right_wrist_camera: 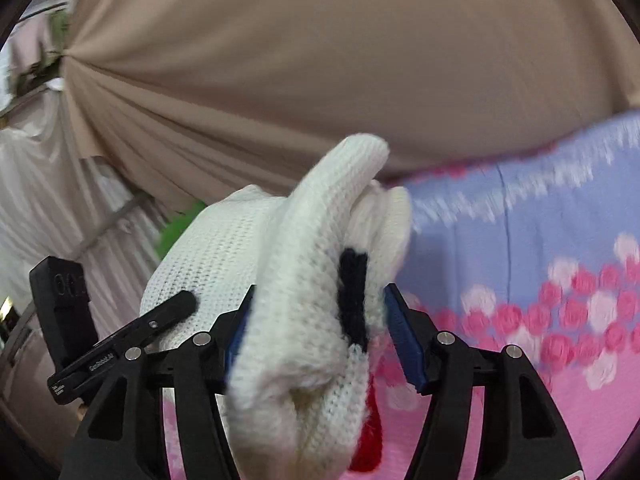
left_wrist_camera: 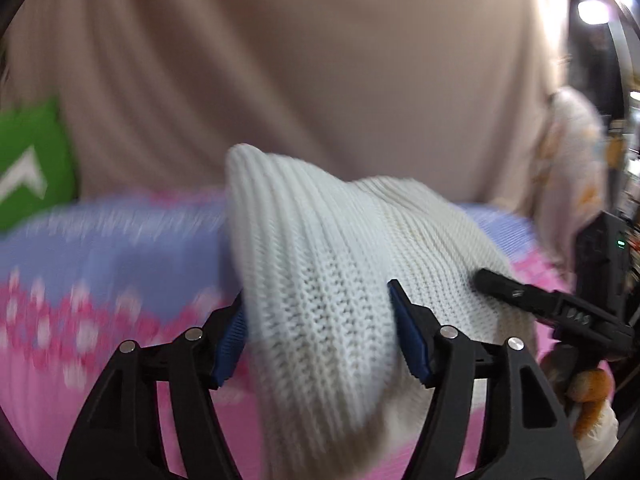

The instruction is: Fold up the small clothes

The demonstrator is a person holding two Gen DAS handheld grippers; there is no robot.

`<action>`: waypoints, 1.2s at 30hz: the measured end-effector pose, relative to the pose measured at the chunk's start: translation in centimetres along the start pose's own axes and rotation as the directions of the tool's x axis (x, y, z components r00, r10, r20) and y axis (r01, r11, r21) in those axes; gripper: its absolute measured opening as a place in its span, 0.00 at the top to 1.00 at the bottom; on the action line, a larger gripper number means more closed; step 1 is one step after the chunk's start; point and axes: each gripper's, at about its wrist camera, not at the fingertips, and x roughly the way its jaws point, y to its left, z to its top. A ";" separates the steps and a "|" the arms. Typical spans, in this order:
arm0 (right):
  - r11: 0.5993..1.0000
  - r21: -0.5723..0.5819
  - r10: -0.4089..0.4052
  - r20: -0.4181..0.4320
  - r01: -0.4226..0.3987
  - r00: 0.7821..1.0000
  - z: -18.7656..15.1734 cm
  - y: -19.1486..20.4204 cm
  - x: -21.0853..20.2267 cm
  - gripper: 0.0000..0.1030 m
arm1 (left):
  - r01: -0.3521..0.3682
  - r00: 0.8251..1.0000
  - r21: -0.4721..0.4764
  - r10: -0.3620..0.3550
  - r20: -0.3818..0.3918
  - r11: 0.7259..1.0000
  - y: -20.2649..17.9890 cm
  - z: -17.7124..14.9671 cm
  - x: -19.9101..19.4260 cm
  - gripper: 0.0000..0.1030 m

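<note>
1. 2 grippers on 1 white knit garment (left_wrist_camera: 320, 264): left gripper (left_wrist_camera: 320, 332) and right gripper (right_wrist_camera: 318, 332), each clamped on a bunched fold, jaws about half apart.
2. Garment raised clear above the pink and lilac blanket (left_wrist_camera: 100, 280), the carrying surface; its edges fall outside both views.
3. Keep both grips level and equally tensioned.
4. Lower slowly; lay the fold flat before releasing.

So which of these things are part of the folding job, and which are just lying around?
Part of the job:
- white knit garment, bunched between both sets of jaws
- left gripper
- right gripper

Just lying about:
- pink and blue floral blanket underneath
- beige curtain behind
- green cushion
</note>
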 end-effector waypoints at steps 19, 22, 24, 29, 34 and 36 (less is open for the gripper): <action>0.968 -0.220 -0.148 -0.098 0.124 0.984 -2.6 3.8 4.5 0.77 | -0.053 0.998 -0.081 0.049 -0.051 0.995 1.8 -5.3 0.9 0.30; 0.972 -0.222 -0.086 -0.022 0.079 0.996 -1.7 4.8 2.5 0.84 | -0.084 0.995 -0.060 0.080 -0.066 0.995 1.9 -6.0 1.4 0.32; 0.971 -0.223 -0.084 0.013 0.085 0.996 -1.7 4.6 1.6 0.84 | -0.106 0.992 -0.049 0.102 -0.080 0.993 2.2 -6.5 1.8 0.32; 0.976 -0.168 -0.150 -0.081 0.135 0.985 -3.5 1.1 5.2 0.82 | -0.108 0.985 -0.063 0.099 -0.139 0.992 2.9 -7.7 3.7 0.31; 0.968 -0.175 -0.179 0.014 0.179 0.984 -4.0 3.0 1.0 0.73 | -0.144 0.985 -0.069 0.137 -0.103 0.987 2.3 -8.3 2.4 0.24; 0.944 -0.223 -0.231 0.082 0.244 0.969 -5.5 4.2 -1.1 0.55 | -0.195 0.979 -0.061 0.191 -0.070 0.979 1.4 -8.9 1.3 0.06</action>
